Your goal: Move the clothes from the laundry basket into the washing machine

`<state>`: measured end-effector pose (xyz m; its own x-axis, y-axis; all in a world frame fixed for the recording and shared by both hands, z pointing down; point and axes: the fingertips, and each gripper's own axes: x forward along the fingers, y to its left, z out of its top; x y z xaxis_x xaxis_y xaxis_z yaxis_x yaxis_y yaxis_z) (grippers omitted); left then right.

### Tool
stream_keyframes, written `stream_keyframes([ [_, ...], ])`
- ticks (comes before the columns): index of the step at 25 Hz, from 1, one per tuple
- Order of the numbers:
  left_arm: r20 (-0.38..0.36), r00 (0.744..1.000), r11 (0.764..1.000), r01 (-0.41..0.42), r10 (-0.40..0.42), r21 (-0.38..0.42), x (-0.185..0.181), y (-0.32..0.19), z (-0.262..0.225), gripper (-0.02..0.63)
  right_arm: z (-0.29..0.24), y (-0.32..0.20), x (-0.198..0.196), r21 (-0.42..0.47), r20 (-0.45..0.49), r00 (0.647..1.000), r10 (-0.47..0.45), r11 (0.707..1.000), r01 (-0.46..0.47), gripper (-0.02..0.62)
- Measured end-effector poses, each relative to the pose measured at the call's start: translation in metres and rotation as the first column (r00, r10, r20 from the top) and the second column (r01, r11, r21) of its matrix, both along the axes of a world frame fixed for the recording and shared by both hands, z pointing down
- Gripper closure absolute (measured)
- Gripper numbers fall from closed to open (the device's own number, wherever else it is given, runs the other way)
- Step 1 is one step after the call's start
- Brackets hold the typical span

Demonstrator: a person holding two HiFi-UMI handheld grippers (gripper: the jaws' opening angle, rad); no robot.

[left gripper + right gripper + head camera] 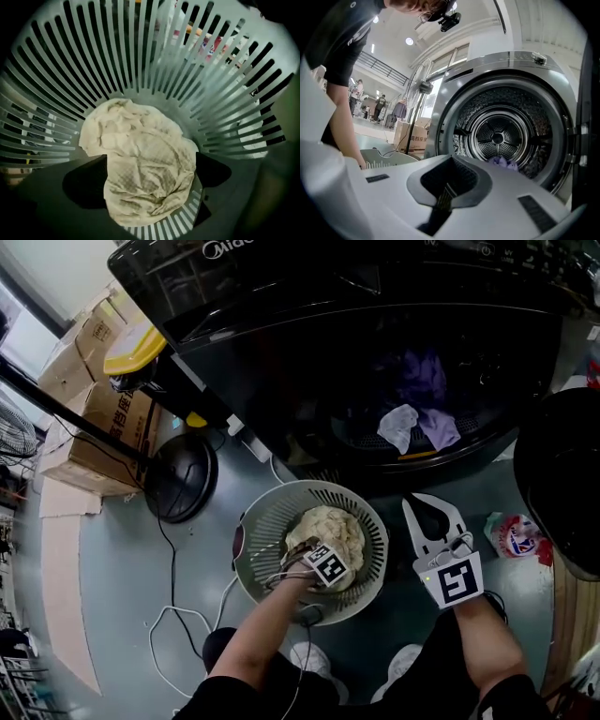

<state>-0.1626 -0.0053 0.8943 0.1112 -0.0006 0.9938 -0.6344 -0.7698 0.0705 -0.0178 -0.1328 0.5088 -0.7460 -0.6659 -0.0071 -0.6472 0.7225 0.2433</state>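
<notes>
Down in the laundry basket [270,521] [140,56], a cream cloth [333,526] [140,154] lies between the left gripper's [302,554] [150,180] parted jaws.

Crumpled on the basket's bottom, the cloth has one dark jaw on either side of it, wide apart and not clamped, with the gripper pointing down. The basket stands on the floor just before the open washing machine [281,324] [454,93], where purple and white garments [427,423] [502,162] lie in the drum [501,136]. The right gripper [431,512] is held beside the basket, facing the drum, jaws together and empty.
</notes>
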Motion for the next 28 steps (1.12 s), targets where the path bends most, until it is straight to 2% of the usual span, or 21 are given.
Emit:
stream_keyframes([
  [2, 0.042, 0.999, 0.999, -0.031, 0.032, -0.033, -0.007, 0.003, 0.018, 0.048, -0.001, 0.003, 0.001, -0.001, 0.006, 1.0, -0.006, 1.0, 0.006, 0.589],
  [4, 0.071, 0.996, 0.998, -0.044, 0.047, -0.041, -0.015, 0.003, 0.032, 0.044, -0.004, 0.006, 0.001, -0.005, 0.017, 1.0, -0.004, 1.0, 0.004, 0.589],
  [8, 0.087, 0.996, 0.998, -0.033, 0.038, -0.052, -0.026, 0.003, 0.054, 0.043, -0.005, 0.01, 0.002, -0.015, 0.032, 0.999, 0.0, 1.0, 0.0, 0.589],
  [11, 0.083, 0.995, 0.996, -0.055, 0.061, -0.071, -0.026, 0.001, 0.065, 0.043, -0.005, 0.013, 0.002, -0.022, 0.026, 1.0, 0.001, 1.0, -0.001, 0.589],
  [16, 0.11, 0.99, 0.981, -0.069, 0.09, -0.179, -0.03, 0.002, 0.076, 0.043, -0.005, 0.013, 0.0, -0.021, 0.04, 0.999, -0.002, 1.0, 0.003, 0.589],
  [21, 0.175, 0.975, 0.969, -0.098, 0.14, -0.229, -0.027, 0.001, 0.075, 0.046, 0.003, 0.013, 0.001, -0.042, 0.018, 1.0, -0.005, 0.999, 0.005, 0.589],
  [22, 0.171, 0.973, 0.965, -0.114, 0.157, -0.235, -0.025, 0.002, 0.074, 0.06, 0.006, 0.012, 0.002, -0.045, 0.006, 1.0, -0.006, 0.999, 0.006, 0.589],
  [23, 0.159, 0.972, 0.962, -0.131, 0.172, -0.239, -0.022, 0.004, 0.072, 0.123, 0.008, 0.012, 0.002, -0.047, -0.007, 1.0, -0.008, 0.999, 0.007, 0.589],
  [25, 0.131, 0.972, 0.96, -0.159, 0.193, -0.231, -0.015, 0.007, 0.065, 0.328, 0.013, 0.011, 0.002, -0.051, -0.028, 1.0, -0.011, 0.999, 0.01, 0.589],
  [26, 0.126, 0.971, 0.961, -0.172, 0.202, -0.218, -0.012, 0.009, 0.062, 0.384, 0.017, 0.011, 0.003, -0.059, -0.042, 0.999, -0.012, 0.998, 0.009, 0.589],
  [28, 0.122, 0.968, 0.963, -0.194, 0.219, -0.187, -0.008, 0.012, 0.056, 0.445, 0.024, 0.011, 0.006, -0.072, -0.061, 0.998, -0.012, 0.997, 0.007, 0.589],
])
